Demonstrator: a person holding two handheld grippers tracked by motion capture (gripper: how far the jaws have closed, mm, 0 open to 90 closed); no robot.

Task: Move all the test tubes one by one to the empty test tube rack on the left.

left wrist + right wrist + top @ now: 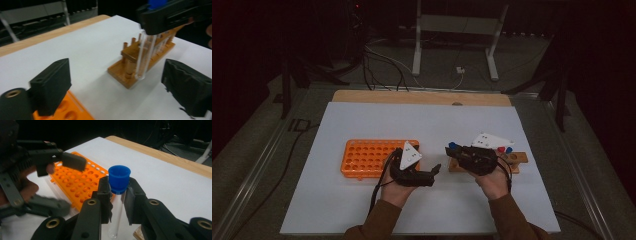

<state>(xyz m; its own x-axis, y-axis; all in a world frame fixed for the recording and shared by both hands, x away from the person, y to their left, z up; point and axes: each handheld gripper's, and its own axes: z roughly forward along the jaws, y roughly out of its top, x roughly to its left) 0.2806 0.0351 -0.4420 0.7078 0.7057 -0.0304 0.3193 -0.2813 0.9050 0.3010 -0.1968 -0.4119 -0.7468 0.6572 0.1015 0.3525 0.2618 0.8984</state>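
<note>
The right gripper (pixel 117 202) has its fingers clamped just under the blue cap of a clear tube (pixel 115 220), holding it upright beside the wooden rack (pixel 140 62), likely bound for the orange rack (pixel 372 157); the left gripper (pixel 117 85) is wide apart and empty, ready to receive it

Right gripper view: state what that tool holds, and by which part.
The right tool is shut on a clear test tube, gripping the top of the glass just beneath its blue cap.

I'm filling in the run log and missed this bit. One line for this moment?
right gripper: shut on blue-capped test tube | left gripper: jaws open, empty | wooden rack, orange rack on table
</note>
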